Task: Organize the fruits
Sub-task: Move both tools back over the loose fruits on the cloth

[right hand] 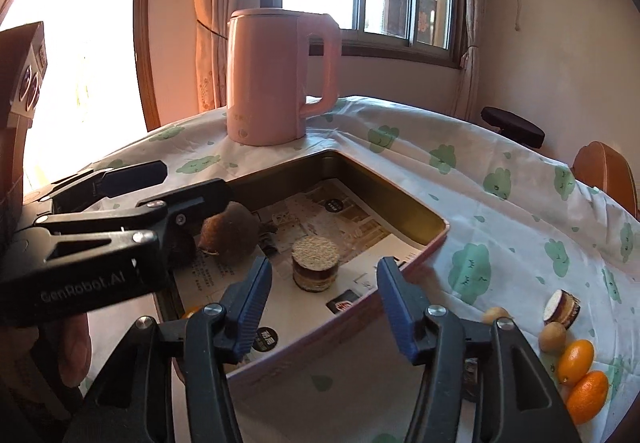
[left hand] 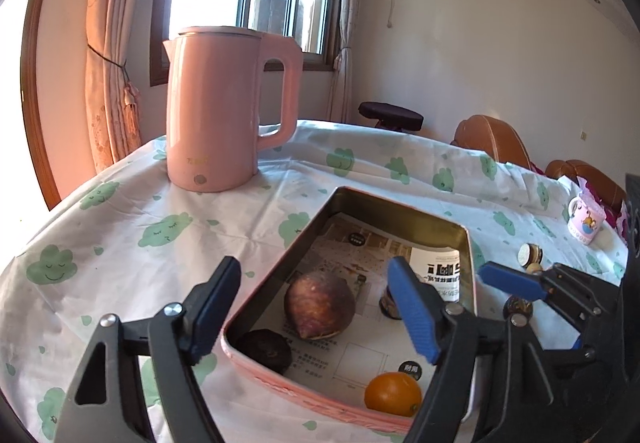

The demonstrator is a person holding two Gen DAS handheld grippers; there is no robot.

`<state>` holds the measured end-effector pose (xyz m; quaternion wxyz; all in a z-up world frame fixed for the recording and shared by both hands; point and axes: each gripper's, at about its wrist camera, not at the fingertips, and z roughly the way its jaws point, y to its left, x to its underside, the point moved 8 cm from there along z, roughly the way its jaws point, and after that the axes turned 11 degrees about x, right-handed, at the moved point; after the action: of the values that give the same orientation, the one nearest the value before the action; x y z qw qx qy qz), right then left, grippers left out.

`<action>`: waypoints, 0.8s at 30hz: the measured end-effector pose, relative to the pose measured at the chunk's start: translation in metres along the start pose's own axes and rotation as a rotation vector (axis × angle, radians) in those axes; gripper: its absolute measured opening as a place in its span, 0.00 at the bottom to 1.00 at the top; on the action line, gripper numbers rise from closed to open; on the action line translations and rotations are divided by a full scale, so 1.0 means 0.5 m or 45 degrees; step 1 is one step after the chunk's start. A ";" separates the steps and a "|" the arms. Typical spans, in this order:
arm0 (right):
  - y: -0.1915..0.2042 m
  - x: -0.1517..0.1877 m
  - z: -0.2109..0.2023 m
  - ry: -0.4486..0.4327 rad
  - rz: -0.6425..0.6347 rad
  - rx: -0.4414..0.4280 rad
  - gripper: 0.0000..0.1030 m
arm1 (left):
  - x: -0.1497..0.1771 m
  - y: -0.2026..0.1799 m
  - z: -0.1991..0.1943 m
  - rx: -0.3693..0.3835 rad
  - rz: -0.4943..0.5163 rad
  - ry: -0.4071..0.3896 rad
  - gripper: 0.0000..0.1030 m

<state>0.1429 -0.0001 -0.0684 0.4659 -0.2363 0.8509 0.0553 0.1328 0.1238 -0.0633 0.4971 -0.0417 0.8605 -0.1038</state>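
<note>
A pink-sided tin tray lined with printed paper lies on the cloud-print tablecloth. In it are a brown rounded fruit, a dark fruit, an orange and a short cut cylinder piece standing upright. My left gripper hangs open over the brown fruit, touching nothing. My right gripper is open at the tray's near wall; the cylinder piece stands beyond its fingertips, free of the pads. One blue finger of it shows in the left wrist view.
A tall pink kettle stands behind the tray. Right of the tray lie two oranges, small tan fruits, a cut slice and a printed mug. Chairs stand past the table's far edge.
</note>
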 end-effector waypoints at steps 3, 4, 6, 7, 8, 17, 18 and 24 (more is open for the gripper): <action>-0.062 0.011 -0.027 -0.020 0.037 0.058 0.57 | 0.002 -0.022 0.004 0.018 0.010 0.010 0.76; -0.090 0.016 -0.038 -0.023 0.053 0.091 0.57 | 0.003 -0.031 0.006 0.025 0.015 0.014 0.76; -0.149 0.029 -0.059 -0.029 0.087 0.162 0.58 | 0.005 -0.056 0.011 0.048 0.029 0.025 0.76; -0.181 0.036 -0.069 -0.031 0.099 0.211 0.60 | 0.006 -0.069 0.014 0.056 0.031 0.023 0.76; -0.212 0.046 -0.079 -0.029 0.108 0.258 0.60 | 0.009 -0.086 0.017 0.075 0.035 0.034 0.76; -0.405 0.137 -0.111 0.066 0.275 0.429 0.64 | 0.030 -0.249 0.055 0.168 0.207 0.129 0.76; -0.410 0.144 -0.108 0.080 0.281 0.427 0.64 | 0.037 -0.268 0.064 0.178 0.224 0.146 0.76; -0.410 0.165 -0.092 0.131 0.305 0.380 0.64 | 0.069 -0.335 0.115 0.209 0.280 0.244 0.76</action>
<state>0.1633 -0.2243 -0.0843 0.4418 -0.0641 0.8944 -0.0284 0.1599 -0.0533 -0.0835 0.4229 0.1035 0.8919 -0.1224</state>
